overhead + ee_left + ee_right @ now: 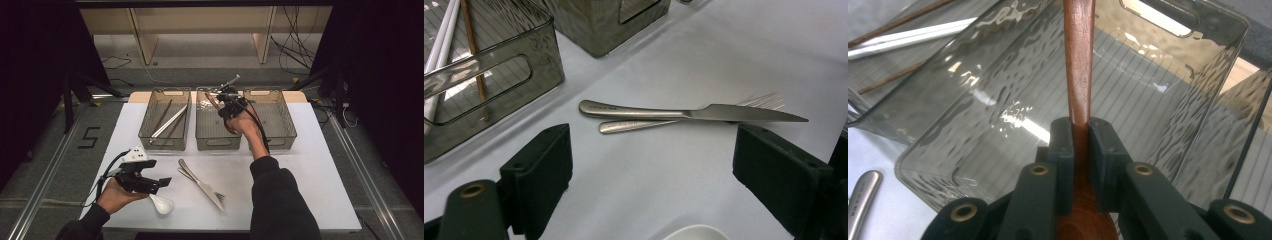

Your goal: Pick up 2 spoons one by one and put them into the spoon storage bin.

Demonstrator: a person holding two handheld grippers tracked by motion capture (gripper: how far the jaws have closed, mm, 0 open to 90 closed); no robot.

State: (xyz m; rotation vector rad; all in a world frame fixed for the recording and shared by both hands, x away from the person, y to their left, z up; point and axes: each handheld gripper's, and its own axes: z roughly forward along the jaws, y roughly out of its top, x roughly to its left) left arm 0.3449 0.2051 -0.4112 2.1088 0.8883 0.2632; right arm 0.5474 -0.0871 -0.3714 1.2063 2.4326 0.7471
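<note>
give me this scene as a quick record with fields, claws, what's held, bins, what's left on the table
right claw: shut on wooden spoon, over the middle bin
left claw: open, holding nothing, low over the table
left bin: white and brown chopsticks
right bin: nothing visible inside
on table: knife lying across fork, white spoon by the left claw

Grey floor (55, 165) with loose cables (295, 45); wooden shelving (200, 30) behind — dark curtains (35, 60) flanking.
</note>
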